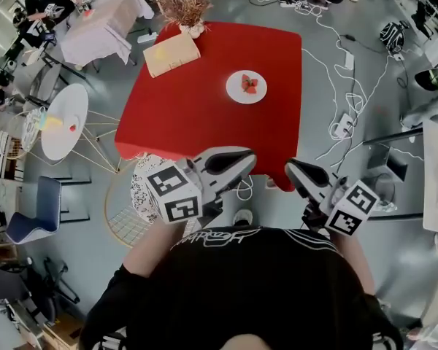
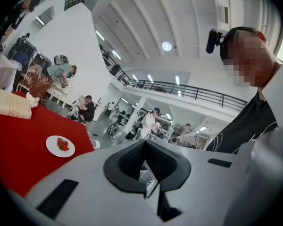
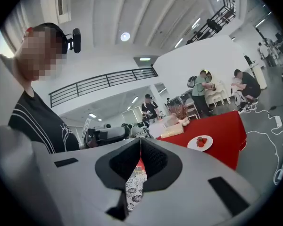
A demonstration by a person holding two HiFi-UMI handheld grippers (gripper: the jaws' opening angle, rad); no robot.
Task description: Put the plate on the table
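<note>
Plate (image 1: 246,87) (strawberries (image 1: 250,84) on it) on red table (image 1: 204,115); left gripper (image 1: 232,162), right gripper (image 1: 299,172) both closed, empty; shirt print (image 1: 219,237) unreadable.

Plate (image 1: 246,87) on the table (image 1: 197,115): sits right of the middle, bears strawberries (image 1: 250,84). Book (image 1: 171,54) at the far left corner, dried plant (image 1: 186,12) just behind it at the far edge. Round side table (image 1: 64,111) to the left, apart. Wire chair (image 1: 128,217) by the near left corner. Cables (image 1: 343,86) on the floor to the right. Left gripper (image 1: 230,159) and right gripper (image 1: 296,170) side by side at the near edge, well apart from the plate.
</note>
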